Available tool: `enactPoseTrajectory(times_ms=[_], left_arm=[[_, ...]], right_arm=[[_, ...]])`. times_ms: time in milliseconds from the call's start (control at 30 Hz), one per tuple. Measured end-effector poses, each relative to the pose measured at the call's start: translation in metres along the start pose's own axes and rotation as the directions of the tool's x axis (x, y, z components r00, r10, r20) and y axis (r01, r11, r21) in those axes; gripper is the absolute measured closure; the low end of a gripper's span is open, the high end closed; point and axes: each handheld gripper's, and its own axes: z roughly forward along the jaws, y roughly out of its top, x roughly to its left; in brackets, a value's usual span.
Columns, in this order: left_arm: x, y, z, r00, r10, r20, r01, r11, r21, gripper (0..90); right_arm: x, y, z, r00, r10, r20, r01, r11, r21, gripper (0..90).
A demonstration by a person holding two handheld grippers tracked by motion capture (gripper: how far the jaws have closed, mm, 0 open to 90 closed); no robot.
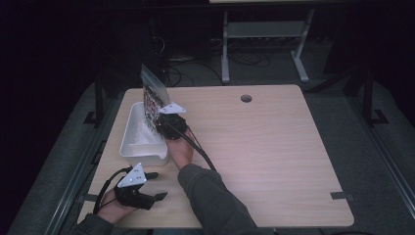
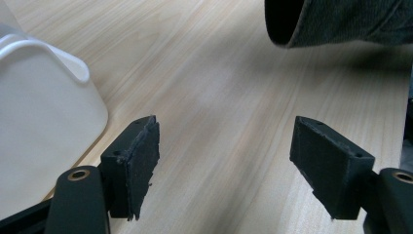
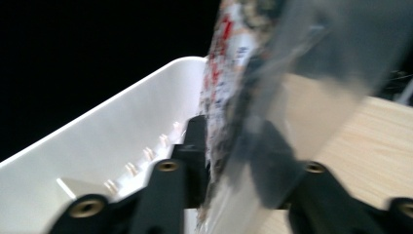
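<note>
The right gripper (image 1: 159, 120) holds the printed packet (image 1: 151, 100) upright over the white bin (image 1: 134, 142) near the table's left edge, its jaws loosening, so the drop seems nearly done; the left gripper (image 1: 159, 185) idles open.

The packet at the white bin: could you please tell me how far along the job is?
Done: the packet has been brought to the bin and stands upright at its rim. In hand: the right gripper has the packet between its jaws; whether the pads press on it I cannot tell. The left gripper rests open on the table, holding nothing. Left: the packet probably has to settle inside the bin.
</note>
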Motion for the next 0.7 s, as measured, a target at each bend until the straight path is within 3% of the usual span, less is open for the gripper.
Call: enactPoseTrajectory(times_ms=[67,267,700], left_arm=[[0.0,0.0,0.0,1.0,0.001,0.0,-0.001,1.0,0.001,25.6],[0.0,0.0,0.001,1.0,0.0,0.001,0.0,1.0,0.002,25.6],[0.0,0.0,0.001,1.0,0.007,-0.004,-0.007,0.9999,0.009,25.6]], right_arm=[[-0.006,-0.001,-0.002,0.999,0.028,-0.036,-0.028,1.0,0.003,53.6],[-0.013,0.0,-0.007,0.9961,0.035,-0.081,-0.035,0.999,0.002,46.2],[-0.031,0.002,-0.025,0.9839,0.074,-0.163,-0.076,0.997,-0.008,38.7]])
